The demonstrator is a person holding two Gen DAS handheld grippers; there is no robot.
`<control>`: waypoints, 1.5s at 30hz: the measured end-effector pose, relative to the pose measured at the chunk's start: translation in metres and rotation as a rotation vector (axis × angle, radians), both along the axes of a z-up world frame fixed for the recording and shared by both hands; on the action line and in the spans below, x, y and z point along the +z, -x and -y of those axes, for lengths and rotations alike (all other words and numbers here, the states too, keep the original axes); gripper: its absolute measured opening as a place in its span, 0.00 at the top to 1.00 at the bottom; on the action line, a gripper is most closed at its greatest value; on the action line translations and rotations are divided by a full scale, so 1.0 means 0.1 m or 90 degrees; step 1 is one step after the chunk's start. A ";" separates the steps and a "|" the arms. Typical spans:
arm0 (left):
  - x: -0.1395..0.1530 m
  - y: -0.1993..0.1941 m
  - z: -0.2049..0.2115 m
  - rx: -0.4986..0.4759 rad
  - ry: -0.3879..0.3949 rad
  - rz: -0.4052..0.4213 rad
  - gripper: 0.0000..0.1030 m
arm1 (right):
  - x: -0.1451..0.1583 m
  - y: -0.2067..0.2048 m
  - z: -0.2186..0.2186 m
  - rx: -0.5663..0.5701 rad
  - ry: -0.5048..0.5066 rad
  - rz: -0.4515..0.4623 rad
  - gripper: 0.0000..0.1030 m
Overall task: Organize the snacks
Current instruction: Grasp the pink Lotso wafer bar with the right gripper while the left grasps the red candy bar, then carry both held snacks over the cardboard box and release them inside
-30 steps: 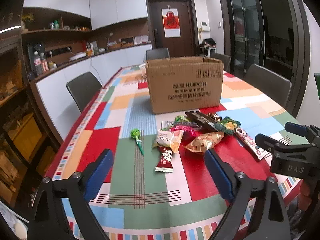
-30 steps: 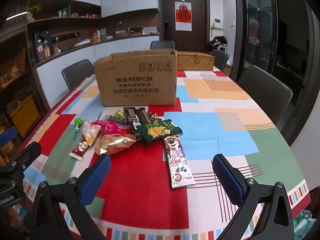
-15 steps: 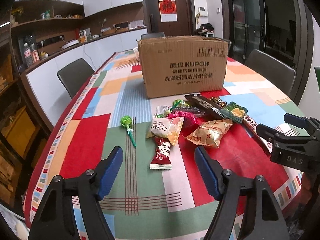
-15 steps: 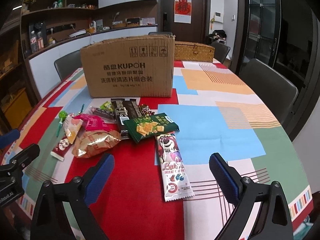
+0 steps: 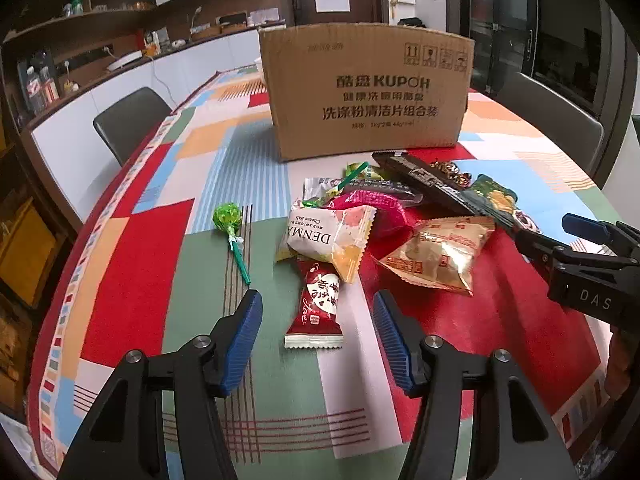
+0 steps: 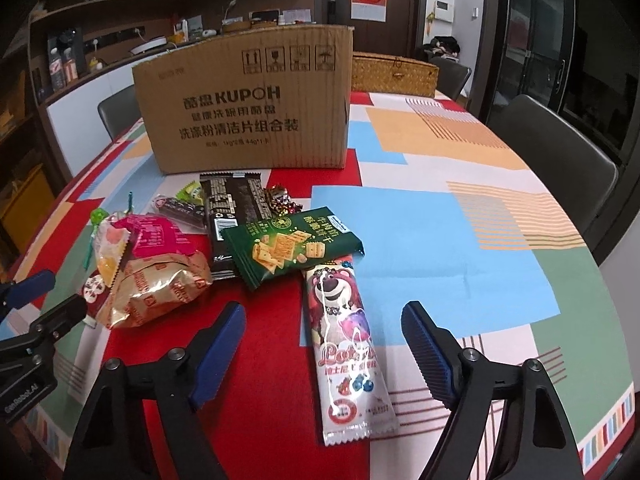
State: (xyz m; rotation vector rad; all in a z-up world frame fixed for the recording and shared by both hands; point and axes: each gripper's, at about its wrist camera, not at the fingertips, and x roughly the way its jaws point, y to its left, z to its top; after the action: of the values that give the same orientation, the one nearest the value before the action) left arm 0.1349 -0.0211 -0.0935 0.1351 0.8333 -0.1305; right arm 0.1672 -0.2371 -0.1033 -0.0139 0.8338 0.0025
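Both grippers have come forward and lower toward the snack pile. The left gripper (image 5: 318,328) now has its jaws narrower than a second ago, flanking the small red packet (image 5: 318,304) at lower centre of its view. The right gripper (image 6: 322,344) has also narrowed slightly and now frames the pink bear-print wrapper (image 6: 346,344). The cardboard box (image 5: 366,92) looms larger in both views.
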 end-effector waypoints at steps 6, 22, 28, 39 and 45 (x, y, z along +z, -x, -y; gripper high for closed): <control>-0.08 -0.14 0.01 -0.003 0.005 -0.024 0.54 | -0.06 -0.11 -0.02 0.006 0.003 -0.014 0.28; -0.19 -0.33 0.03 -0.009 0.022 -0.065 0.65 | -0.18 -0.30 0.02 0.001 -0.013 -0.049 0.47; -0.22 -0.35 0.01 -0.010 0.036 -0.076 0.77 | -0.16 -0.29 -0.01 0.006 -0.001 -0.052 0.66; -0.10 -0.19 0.07 -0.032 0.054 -0.068 0.78 | -0.07 -0.12 -0.01 0.012 -0.012 -0.063 0.72; 0.07 -0.04 0.09 -0.040 0.055 -0.039 0.78 | 0.04 0.06 -0.03 0.022 -0.031 -0.063 0.72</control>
State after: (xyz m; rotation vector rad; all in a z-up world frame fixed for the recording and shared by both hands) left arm 0.1389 -0.0301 -0.0860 0.0766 0.8838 -0.2297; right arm 0.1607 -0.2339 -0.0996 0.0177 0.9323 0.0571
